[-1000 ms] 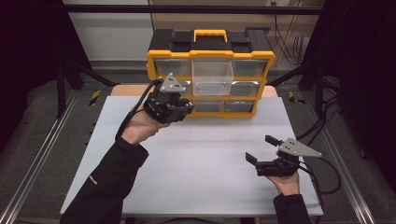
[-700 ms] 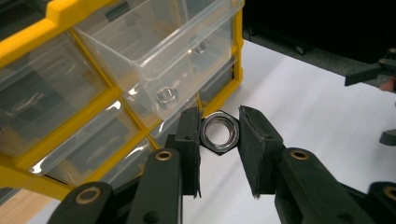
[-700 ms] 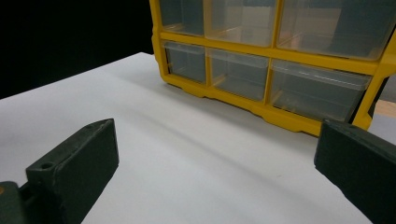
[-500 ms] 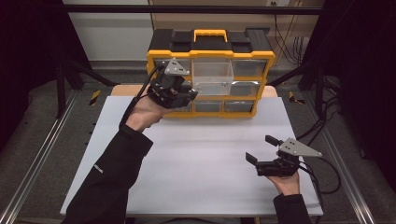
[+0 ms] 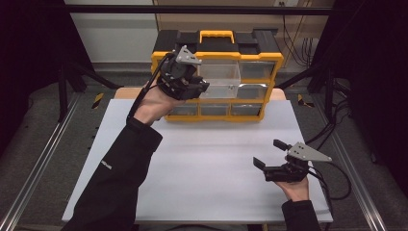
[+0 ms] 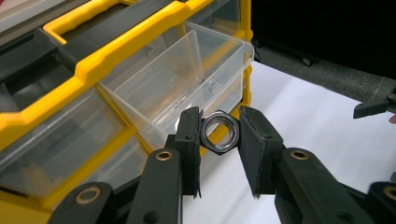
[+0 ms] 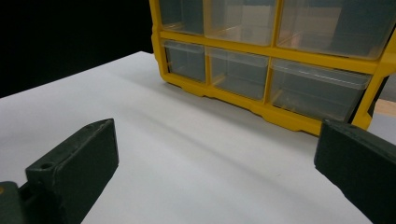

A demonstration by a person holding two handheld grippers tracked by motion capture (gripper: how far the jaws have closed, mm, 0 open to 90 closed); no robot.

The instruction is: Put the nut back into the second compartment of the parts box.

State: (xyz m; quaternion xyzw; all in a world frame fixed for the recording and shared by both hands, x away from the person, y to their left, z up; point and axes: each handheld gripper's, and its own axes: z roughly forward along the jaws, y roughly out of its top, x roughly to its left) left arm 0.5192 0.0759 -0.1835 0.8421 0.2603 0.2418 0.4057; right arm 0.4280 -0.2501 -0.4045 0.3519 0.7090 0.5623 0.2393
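Pinching a hex nut (image 6: 220, 131) by two opposite flats between the pads of the left gripper (image 6: 219, 140), jaws drawn in to the nut's width, bore facing the camera in the left gripper view. Holding that nut up off the table, in front of the organizer (image 5: 217, 77), just before the lip of the pulled-out clear drawer (image 6: 187, 79) in the upper row. Seen from the high view, left gripper (image 5: 199, 86) raised against the organizer's left front, beside the open drawer (image 5: 219, 77), hand (image 5: 154, 103) and dark sleeve (image 5: 115, 178) reaching up from the near left.

Standing wide apart and gripping nothing, the jaws of the right gripper (image 7: 215, 158), with bare white table (image 7: 196, 154) between them and the organizer's lower row of closed clear drawers (image 7: 243, 70) beyond. In the high view, right gripper (image 5: 272, 156) well in front of the organizer and off to its right, low over the white table (image 5: 207, 154), held by a hand (image 5: 294, 186) at the near edge, cable (image 5: 332, 187) looping away from the organizer.

Organizer yellow-framed, black-topped, with a yellow carry handle (image 5: 216, 36), set at the far edge of the table.
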